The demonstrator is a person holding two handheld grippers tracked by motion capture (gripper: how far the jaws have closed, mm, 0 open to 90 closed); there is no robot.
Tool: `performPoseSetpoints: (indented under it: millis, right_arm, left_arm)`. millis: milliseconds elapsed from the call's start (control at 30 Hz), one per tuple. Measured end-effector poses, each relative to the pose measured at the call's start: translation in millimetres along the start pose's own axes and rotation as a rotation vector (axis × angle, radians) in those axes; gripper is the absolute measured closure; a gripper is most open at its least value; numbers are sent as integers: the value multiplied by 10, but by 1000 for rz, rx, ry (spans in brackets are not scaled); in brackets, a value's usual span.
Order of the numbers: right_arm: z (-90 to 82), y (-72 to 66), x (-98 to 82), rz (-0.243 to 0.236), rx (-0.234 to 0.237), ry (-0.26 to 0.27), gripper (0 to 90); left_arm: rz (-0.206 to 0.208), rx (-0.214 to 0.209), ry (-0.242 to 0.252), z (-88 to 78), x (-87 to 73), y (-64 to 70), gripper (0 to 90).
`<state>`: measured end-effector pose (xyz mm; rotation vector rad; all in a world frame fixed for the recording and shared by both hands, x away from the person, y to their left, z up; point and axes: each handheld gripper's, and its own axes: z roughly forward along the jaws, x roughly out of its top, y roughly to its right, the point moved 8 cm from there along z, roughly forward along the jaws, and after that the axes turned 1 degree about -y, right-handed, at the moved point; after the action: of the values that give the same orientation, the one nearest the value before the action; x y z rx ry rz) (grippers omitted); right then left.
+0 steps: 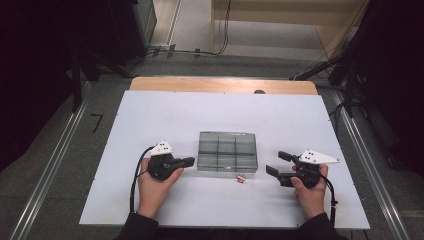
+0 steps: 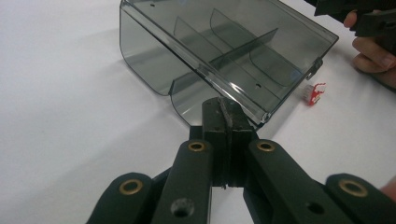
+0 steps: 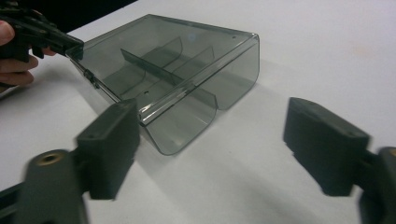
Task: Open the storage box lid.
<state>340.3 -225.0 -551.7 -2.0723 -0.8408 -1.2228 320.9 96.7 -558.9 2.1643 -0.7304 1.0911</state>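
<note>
too small to identify: red-and-white piece (image 1: 241,178) by the box's (image 1: 227,151) near right corner. blurred: right claw (image 3: 233,149) in its own view. cut off: far box corner there.

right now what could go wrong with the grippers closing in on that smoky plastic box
1. The left gripper is shut at the compartment box's corner; a push could slide the light box.
2. The right gripper is open with one jaw near the rim; closing may tip it.
3. The small red-and-white piece lies loose nearby and could be knocked.
</note>
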Motion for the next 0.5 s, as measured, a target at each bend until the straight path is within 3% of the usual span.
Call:
performPoseSetpoints:
  millis: [67,100,133,167,300,400,500]
  right_arm:
    - [3,2,-10,12,15,-20,349]
    - [12,3,-30,21,17,-50,464]
    - [12,3,-30,21,17,-50,464]
    - [18,-2,-39,23,14,-76,577]
    - [18,-48,-29,-20,-10,-120,782]
    - [33,-103,-25,-52,-5,-145,877]
    - [54,-136,-28,-74,-8,-166,878]
  left_arm:
    - [0,-3,-4,1,-6,1,900]
    - [1,-4,-7,0,-10,-1,900]
    - [1,-5,-10,0,-13,-1,900]
    - [-1,-8,-10,3,-16,2,900]
    - [4,-11,-27,21,-39,14,900]
    - [-1,-22,-35,30,-54,21,900]
    - [-1,-26,-41,38,-62,27,900]
